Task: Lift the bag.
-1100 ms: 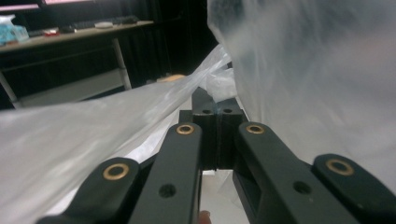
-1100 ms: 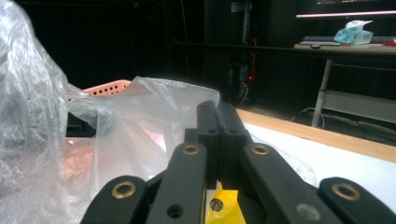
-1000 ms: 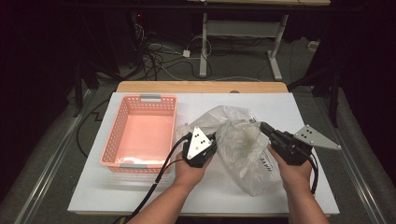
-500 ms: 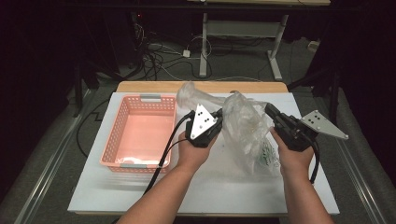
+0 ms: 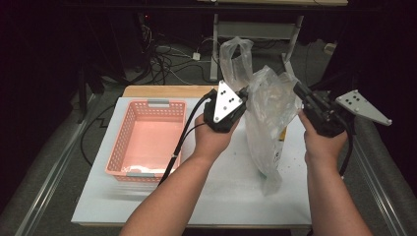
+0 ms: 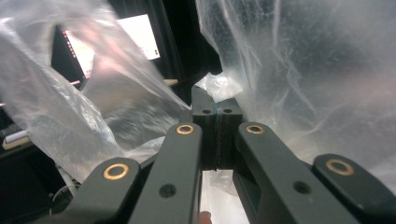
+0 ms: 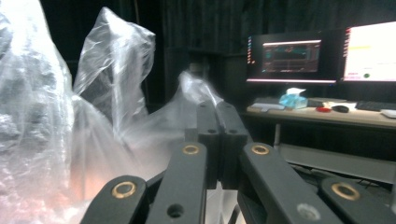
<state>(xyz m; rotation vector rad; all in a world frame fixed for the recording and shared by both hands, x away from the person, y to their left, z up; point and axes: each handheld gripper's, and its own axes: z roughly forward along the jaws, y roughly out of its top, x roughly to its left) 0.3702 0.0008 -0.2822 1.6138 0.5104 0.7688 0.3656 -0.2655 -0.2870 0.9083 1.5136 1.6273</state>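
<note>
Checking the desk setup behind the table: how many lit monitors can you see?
2, both in the right gripper view: a dark monitor above the desk, and a bright monitor at the frame's right edge. Others may be hidden behind the bag.

A flat white rectangular bench point(image 5: 231, 196) carries a pink slotted plastic basket point(image 5: 147, 140) on its left half, with a wooden strip point(image 5: 162, 91) along the far edge.

Black grippers point(image 5: 244, 93) with brass screws; grey dotted plates; black cables
</note>
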